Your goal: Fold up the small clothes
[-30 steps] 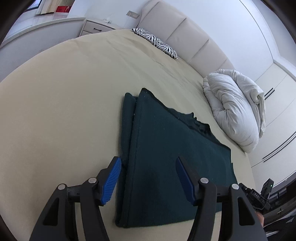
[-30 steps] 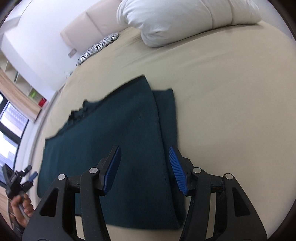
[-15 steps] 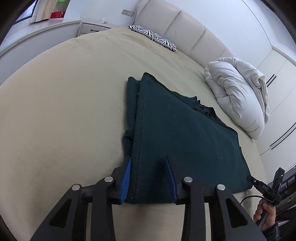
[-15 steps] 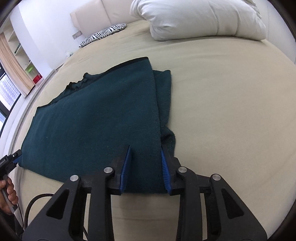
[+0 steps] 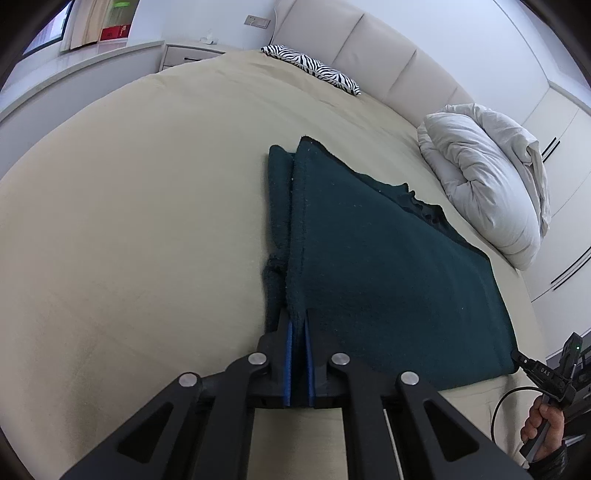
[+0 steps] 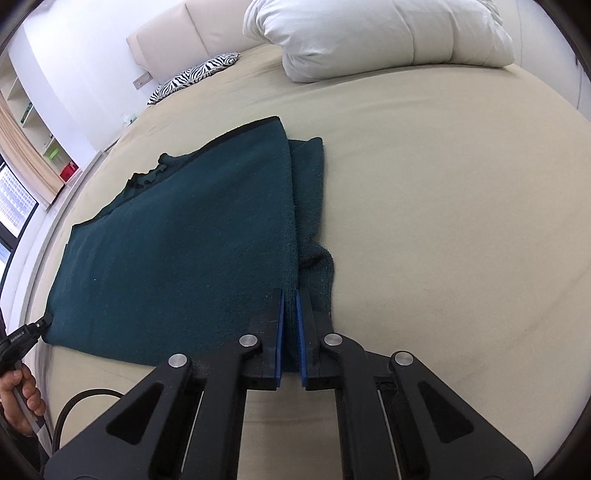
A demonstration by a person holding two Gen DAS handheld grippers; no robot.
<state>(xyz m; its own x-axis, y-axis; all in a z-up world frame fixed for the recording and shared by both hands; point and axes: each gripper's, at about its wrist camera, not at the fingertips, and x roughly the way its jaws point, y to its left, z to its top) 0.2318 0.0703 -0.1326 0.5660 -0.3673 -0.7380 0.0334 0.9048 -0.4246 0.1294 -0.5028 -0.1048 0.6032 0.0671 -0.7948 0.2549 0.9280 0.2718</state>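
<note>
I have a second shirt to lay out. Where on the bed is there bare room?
Widest bare sheet: left of the dark green garment, up to the zebra pillow. Another broad patch lies right of it, below the white duvet. Crowded: the near edge, where left gripper and right gripper clamp the garment's corners.

Both grippers (image 5: 298,325) (image 6: 290,295) (formerly open) now clamped on garment (image 5: 388,266)

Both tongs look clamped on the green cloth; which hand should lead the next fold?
Neither clearly: the left tongs and right tongs each pinch a near corner of the green cloth, so lifting together probably suits.
</note>
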